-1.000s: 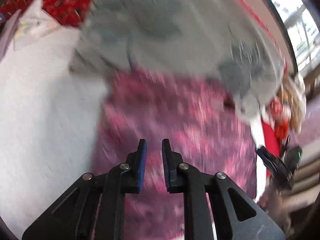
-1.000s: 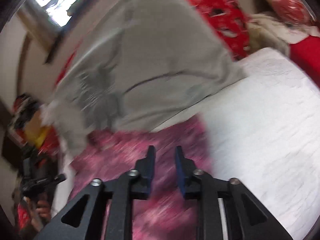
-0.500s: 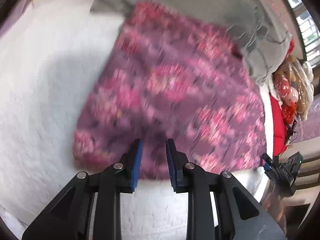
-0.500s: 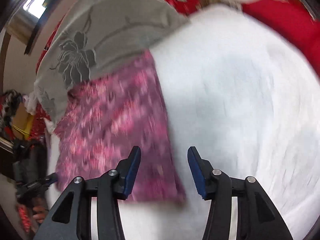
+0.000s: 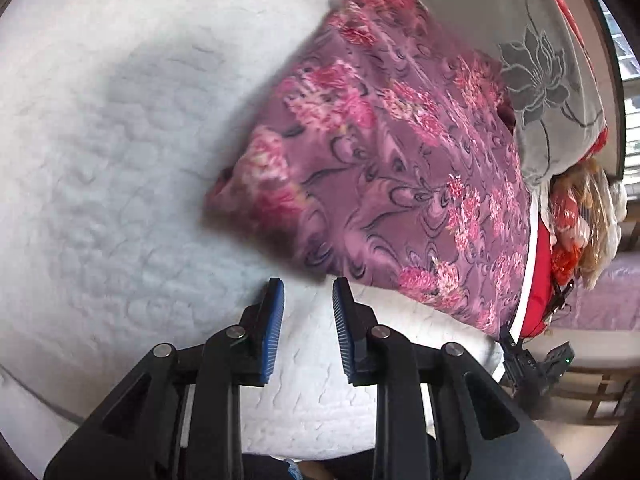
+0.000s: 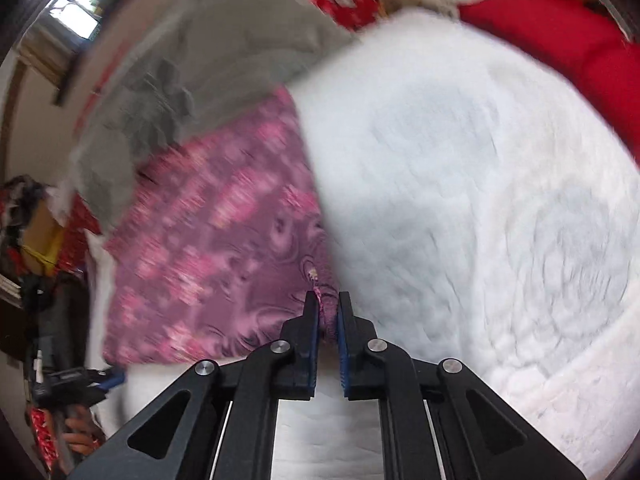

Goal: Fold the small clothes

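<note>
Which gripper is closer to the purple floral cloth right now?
Right. The right gripper is shut on the near corner of the purple floral cloth; the left gripper hangs open just short of its near edge, not touching it.

The purple garment with pink floral print (image 5: 400, 152) lies spread flat on the white quilted bed (image 5: 100, 160), far end tucked under a grey flower-patterned cover (image 5: 552, 92), near corner bunched upward.

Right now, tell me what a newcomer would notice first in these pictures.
The purple floral cloth lies on the white quilted bed, its far end under a grey flower-print blanket. The right tongs are shut on its near corner. The left tongs stand slightly apart, empty, just short of its near edge.
</note>
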A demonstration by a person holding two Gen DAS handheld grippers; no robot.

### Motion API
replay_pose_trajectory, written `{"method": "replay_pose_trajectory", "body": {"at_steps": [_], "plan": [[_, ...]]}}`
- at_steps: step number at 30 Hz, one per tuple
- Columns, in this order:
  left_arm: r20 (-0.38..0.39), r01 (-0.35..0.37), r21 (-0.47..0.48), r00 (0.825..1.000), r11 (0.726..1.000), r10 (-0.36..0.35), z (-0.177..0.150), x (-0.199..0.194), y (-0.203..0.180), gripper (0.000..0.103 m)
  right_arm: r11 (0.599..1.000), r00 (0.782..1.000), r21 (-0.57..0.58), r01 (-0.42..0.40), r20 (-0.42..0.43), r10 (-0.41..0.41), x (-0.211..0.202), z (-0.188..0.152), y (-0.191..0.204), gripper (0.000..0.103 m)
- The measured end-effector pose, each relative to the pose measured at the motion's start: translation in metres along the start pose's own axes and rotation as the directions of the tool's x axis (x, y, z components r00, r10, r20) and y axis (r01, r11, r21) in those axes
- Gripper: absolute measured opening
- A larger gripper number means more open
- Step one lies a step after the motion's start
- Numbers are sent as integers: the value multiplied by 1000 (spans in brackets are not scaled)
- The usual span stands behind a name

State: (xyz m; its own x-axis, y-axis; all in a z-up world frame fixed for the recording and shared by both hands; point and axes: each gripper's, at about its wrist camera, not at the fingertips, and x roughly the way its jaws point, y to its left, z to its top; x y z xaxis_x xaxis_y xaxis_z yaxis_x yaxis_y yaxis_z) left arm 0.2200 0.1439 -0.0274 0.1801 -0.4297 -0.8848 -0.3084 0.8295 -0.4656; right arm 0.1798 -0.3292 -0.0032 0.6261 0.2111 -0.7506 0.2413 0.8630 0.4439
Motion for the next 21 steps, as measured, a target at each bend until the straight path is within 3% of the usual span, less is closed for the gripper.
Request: {"method": "replay_pose_trajectory", "body": {"at_steps": [3, 4, 6, 11, 14, 18, 21], "plan": [[29, -29, 24, 999, 999, 28, -6, -12, -5, 23, 999, 1000, 34, -18, -25, 19, -2, 4, -2, 10], [40, -34, 29, 999, 999, 33, -7, -16, -6, 23, 999, 999, 50, -20, -44, 22, -2, 4, -3, 17], [58, -35, 42, 998, 999, 33, -7, -19, -13, 25, 998, 998, 67, -8, -58, 12, -10, 8, -4, 20], [127, -22, 78, 992, 997, 12, 8, -38, -36, 26, 997, 993, -9, -73, 97, 74, -41, 24, 23, 21], [163, 0, 75, 987, 997, -13, 25, -36, -54, 43, 989, 990, -126, -73, 111, 87, -41, 32, 53, 30], [163, -63, 110, 986, 992, 45, 48, -3, -80, 44, 972, 992, -235, -21, 113, 49, -12, 38, 79, 32], [112, -182, 161, 980, 970, 166, 54, 39, -82, 46, 971, 999, -238, 21, 33, -13, 26, 36, 68, 38]]}}
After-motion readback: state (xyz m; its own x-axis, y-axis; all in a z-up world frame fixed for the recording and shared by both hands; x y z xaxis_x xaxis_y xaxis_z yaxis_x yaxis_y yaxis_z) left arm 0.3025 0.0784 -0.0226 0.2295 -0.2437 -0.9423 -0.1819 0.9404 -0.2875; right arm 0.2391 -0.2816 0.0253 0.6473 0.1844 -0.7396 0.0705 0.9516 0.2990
